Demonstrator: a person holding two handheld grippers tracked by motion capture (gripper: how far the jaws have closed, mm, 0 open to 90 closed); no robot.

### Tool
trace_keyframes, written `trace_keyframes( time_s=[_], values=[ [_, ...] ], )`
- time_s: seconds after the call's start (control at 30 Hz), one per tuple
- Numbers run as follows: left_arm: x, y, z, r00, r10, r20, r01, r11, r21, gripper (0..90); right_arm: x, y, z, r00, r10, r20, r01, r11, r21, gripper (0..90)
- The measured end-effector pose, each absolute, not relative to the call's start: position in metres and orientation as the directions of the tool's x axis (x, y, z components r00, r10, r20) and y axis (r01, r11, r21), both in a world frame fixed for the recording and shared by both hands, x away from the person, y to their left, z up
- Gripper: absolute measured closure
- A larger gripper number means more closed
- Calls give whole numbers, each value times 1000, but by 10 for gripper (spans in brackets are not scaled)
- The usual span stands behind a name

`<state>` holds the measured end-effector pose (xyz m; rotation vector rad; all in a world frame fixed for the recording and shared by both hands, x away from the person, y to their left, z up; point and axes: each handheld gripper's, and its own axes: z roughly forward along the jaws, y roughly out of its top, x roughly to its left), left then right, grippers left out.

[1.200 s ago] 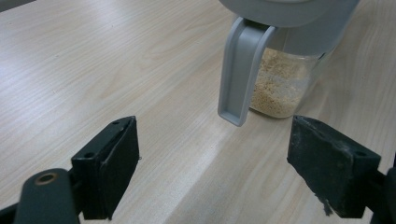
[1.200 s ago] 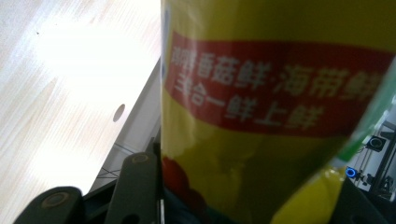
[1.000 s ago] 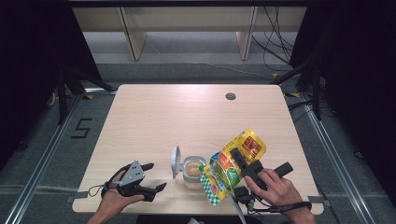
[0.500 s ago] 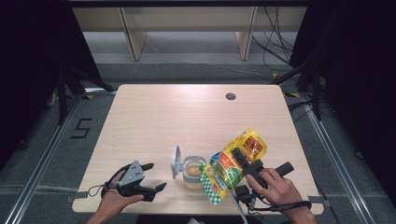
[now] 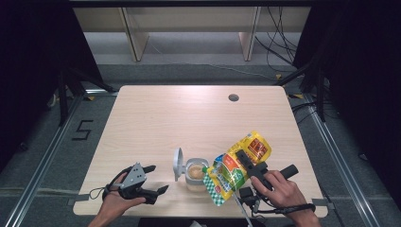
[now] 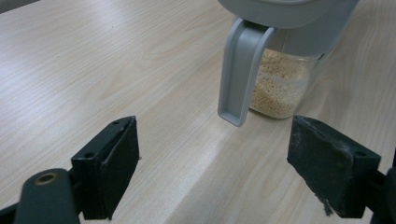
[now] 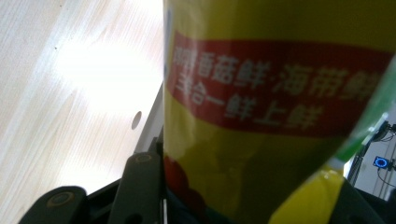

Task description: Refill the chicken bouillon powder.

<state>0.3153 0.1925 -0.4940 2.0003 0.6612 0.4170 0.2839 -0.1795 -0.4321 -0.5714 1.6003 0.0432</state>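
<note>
A clear jar point(image 5: 195, 173) of pale granules stands near the table's front edge, with its grey flip lid point(image 5: 178, 163) swung open to the left. My right gripper point(image 5: 249, 166) is shut on a yellow and green pouch point(image 5: 232, 169), which is tilted so its lower end hangs over the jar's mouth. In the right gripper view the pouch point(image 7: 280, 116) sits between the jaws of the right gripper point(image 7: 247, 196). Left of the jar, my left gripper point(image 5: 156, 179) rests open on the table. The left gripper view shows that gripper point(image 6: 217, 168) with nothing between its pads, the jar point(image 6: 280, 86) and its lid point(image 6: 240, 70) just beyond.
The wooden table point(image 5: 189, 118) has a round cable hole point(image 5: 233, 98) at the back right. A cable trails from the right gripper over the table's front edge. Shelving legs stand on the floor behind the table.
</note>
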Motion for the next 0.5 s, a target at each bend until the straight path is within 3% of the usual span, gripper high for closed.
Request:
trace_keyframes(
  time_s=[0.3, 0.37, 0.4, 0.43, 0.5],
  values=[
    [316, 193, -494, 799, 600, 30, 272, -406, 872, 163, 283, -177, -428, 12, -316, -949, -408, 864, -294, 614],
    [316, 193, -494, 798, 602, 27, 274, -403, 873, 163, 284, -178, -428, -1, -295, -955, -422, 867, -267, 615],
    [316, 193, -494, 798, 602, 28, 273, -402, 874, 163, 283, -179, -430, -36, -237, -971, -410, 889, -202, 616],
    [315, 193, -493, 793, 609, 25, 283, -404, 870, 163, 285, -179, -428, -27, -249, -968, -430, 877, -213, 618],
    [315, 193, -494, 793, 609, 19, 283, -395, 874, 163, 286, -183, -431, -100, -197, -975, -421, 897, -138, 619]
  ],
)
